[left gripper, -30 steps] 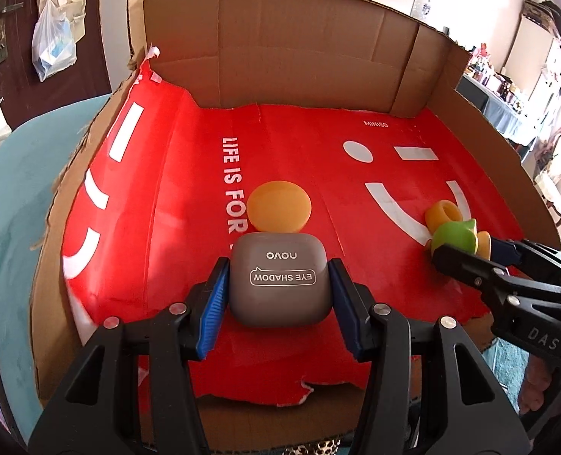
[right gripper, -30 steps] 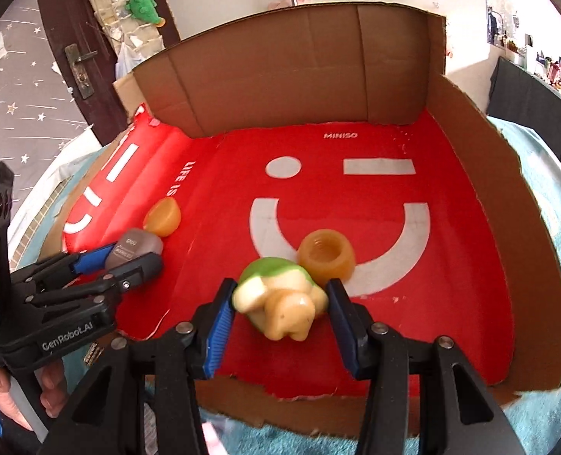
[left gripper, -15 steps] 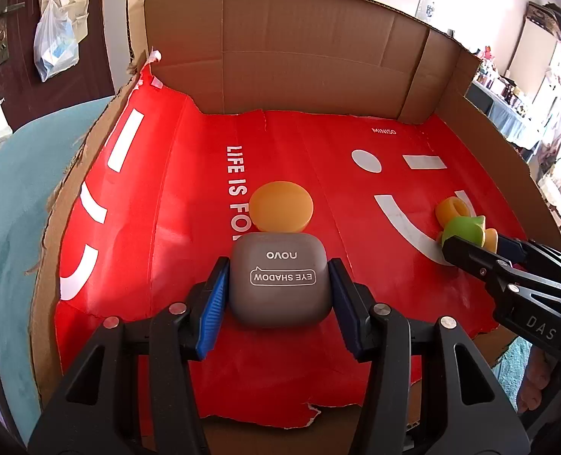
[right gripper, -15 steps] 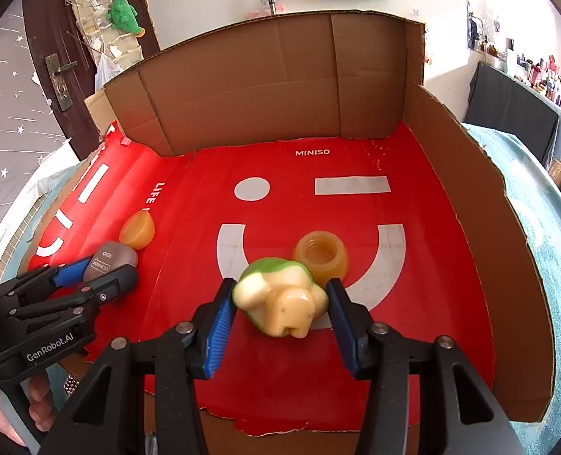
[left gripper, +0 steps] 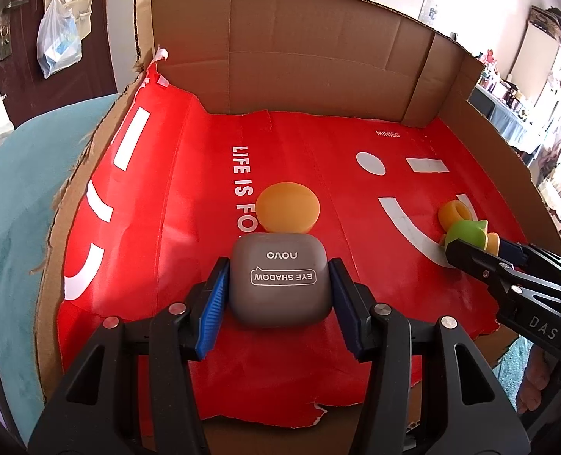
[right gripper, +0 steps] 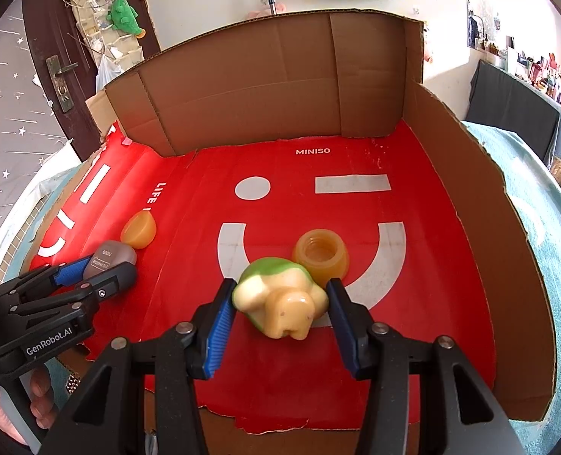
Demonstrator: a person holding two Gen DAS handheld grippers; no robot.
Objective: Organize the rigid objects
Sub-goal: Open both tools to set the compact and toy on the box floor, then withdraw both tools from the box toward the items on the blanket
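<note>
A grey eye shadow case (left gripper: 278, 284) sits low over the red mat (left gripper: 159, 208), and my left gripper (left gripper: 278, 303) is shut on its two sides. From the right wrist, the same case (right gripper: 110, 259) shows in the left gripper (right gripper: 102, 269) at the mat's left. My right gripper (right gripper: 280, 311) is shut on a green and cream toy figure (right gripper: 280, 299), held near the mat's front. An orange open jar (right gripper: 320, 254) stands just behind the toy. An orange disc (left gripper: 288, 208) lies right behind the case. The right gripper (left gripper: 481, 246) and green toy (left gripper: 466, 233) show at the right.
The red mat lines an open cardboard box with tall back wall (left gripper: 299, 57) and side wall (right gripper: 508, 265). Its torn front edge (left gripper: 299, 417) is low. A teal cloth (left gripper: 15, 227) surrounds the box. A person's fingers (right gripper: 38, 398) hold the left gripper's handle.
Both grips are unchanged. The right wrist view has shifted slightly, so the box sits more centred and its back wall shows taller. The case, disc and jar keep their places.
</note>
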